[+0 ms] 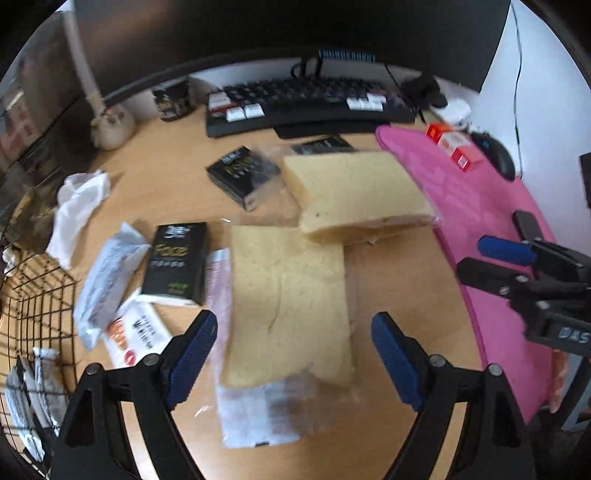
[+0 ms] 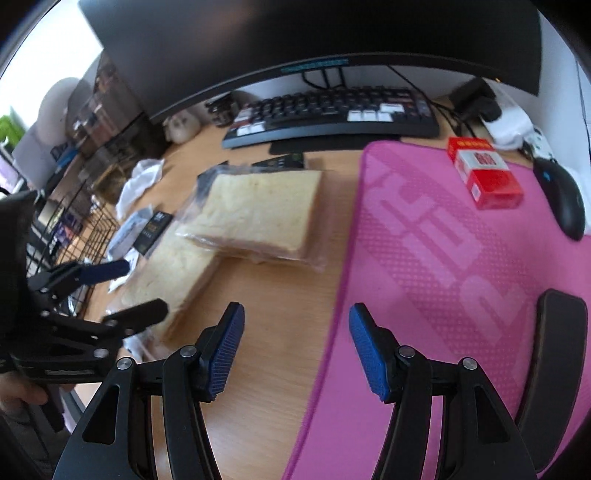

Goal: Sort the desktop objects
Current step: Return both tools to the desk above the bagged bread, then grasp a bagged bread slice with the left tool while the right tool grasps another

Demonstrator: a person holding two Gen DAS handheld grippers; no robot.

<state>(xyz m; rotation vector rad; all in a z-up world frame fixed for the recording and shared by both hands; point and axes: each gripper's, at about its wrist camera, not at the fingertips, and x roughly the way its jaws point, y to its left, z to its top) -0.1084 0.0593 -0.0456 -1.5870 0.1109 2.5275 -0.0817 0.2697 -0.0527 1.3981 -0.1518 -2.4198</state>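
The left gripper (image 1: 293, 354) is hanging over the near bag of bread (image 1: 288, 302) with its two blue fingers (image 1: 194, 354) spread wide, one on each side of the bag, and they are not pinching anything. It is probably standing this wide so that it can fit around the bread, which is a big, soft thing. The right gripper (image 2: 295, 350) is hanging over the bare wood next to the pink mat (image 2: 461, 258), and its fingers are partly apart with nothing between them. It is probably waiting its turn, since nothing to pick up is lying under it. A second bag of bread (image 2: 258, 218) is leaning on top of the first one, so the lower one may be hard to pull out alone. Small black boxes (image 1: 177, 266), white packets (image 1: 107, 280) and a crumpled tissue (image 1: 77, 206) are lying to the left of the bread. A black wire basket (image 1: 40, 306) is standing at the left edge of the desk with some packets already inside, so that looks like the place where things are going. A red box (image 2: 487, 177) is lying on the pink mat beside a black mouse (image 2: 565, 199). The wooden desk (image 2: 280, 332) is crowded, with a keyboard (image 2: 332, 110) and a big dark screen (image 2: 295, 33) at the back and a white wall on the right.
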